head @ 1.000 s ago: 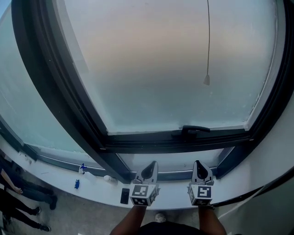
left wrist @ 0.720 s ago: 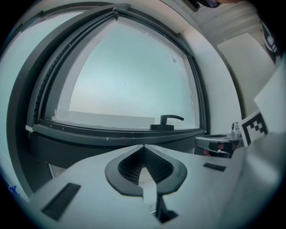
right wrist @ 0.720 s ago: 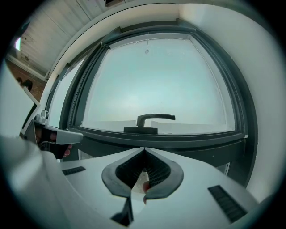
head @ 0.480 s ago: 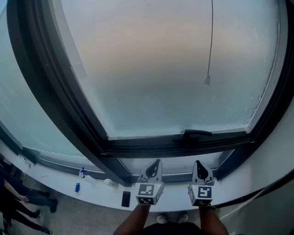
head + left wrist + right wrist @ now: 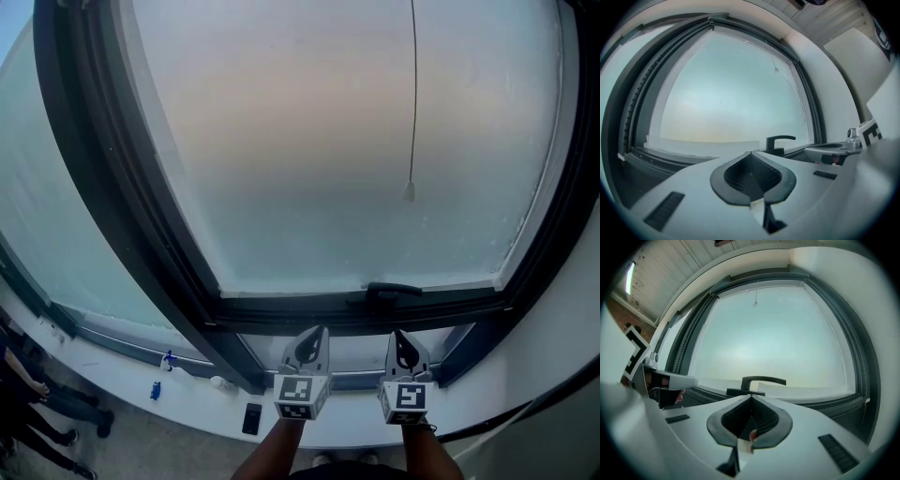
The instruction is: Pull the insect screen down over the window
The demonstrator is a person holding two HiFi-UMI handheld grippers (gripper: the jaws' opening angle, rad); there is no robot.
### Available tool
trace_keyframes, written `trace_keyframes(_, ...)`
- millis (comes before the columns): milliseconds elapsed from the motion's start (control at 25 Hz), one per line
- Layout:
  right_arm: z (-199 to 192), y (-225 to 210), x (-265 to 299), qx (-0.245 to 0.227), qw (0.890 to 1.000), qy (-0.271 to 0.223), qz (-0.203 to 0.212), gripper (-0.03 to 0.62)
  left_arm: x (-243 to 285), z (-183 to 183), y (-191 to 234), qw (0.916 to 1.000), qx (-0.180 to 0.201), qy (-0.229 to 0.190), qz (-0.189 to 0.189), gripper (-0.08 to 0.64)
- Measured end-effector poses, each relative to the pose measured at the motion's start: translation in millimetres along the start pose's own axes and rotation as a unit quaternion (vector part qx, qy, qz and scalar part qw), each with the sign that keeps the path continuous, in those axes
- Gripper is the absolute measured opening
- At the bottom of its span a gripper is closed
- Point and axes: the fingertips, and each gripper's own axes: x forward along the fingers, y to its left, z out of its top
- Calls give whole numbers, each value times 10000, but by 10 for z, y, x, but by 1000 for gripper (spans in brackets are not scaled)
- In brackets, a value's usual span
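Where the screen is: can't pick it out on the pane [image 5: 328, 141] in any view. Its cord [image 5: 413, 94] drops from the top, right of centre, and ends in a small toggle [image 5: 409, 191] hanging free against the glass.
pane: frosted and pale, with a warm glow across the middle.
handle [image 5: 392, 290]: dark lever lying level on the bottom rail, right of centre, well below the toggle.
frame [image 5: 141, 216]: dark and thick, wrapping the pane on the left, right and bottom. A second pale pane sits further left.
left gripper [image 5: 312, 336]: fingers pressed tight together, nothing between them! It points level at the window from below the bottom rail, left of the handle and apart from it.
right gripper [image 5: 399, 339]: fingers also shut tight and empty. It sits beside the left gripper, almost under the handle and not touching it.
arms: both come in from the near edge, one behind each marker cube.
sill [image 5: 122, 370]: white ledge under the window. A dark flat item [image 5: 250, 419] lies near the left gripper, with a small blue thing [image 5: 155, 390] further left.
far left: legs of people [image 5: 37, 412] standing on the floor.
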Motion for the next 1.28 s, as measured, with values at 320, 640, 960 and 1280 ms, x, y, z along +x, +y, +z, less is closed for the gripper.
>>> trace_keyframes(320,578,-66,212,-284,9972,-687,40,5,205,446,-35,9985,55,-544,-50,2)
trace_keyframes(640,1057,-296,366,-248,9946,-987,-192,5,379,1007,106,9944,402,-963,140,2)
trace_keyframes(960,1842,-476,512,-348,9867,-1533,-412,5,495,1628,304,9880,676,-1342,370,2)
trace_keyframes(1280,2454,-596,545,-532,9758,-2021,-643,5,506,2402,424,9781,1083,-1735,378,2)
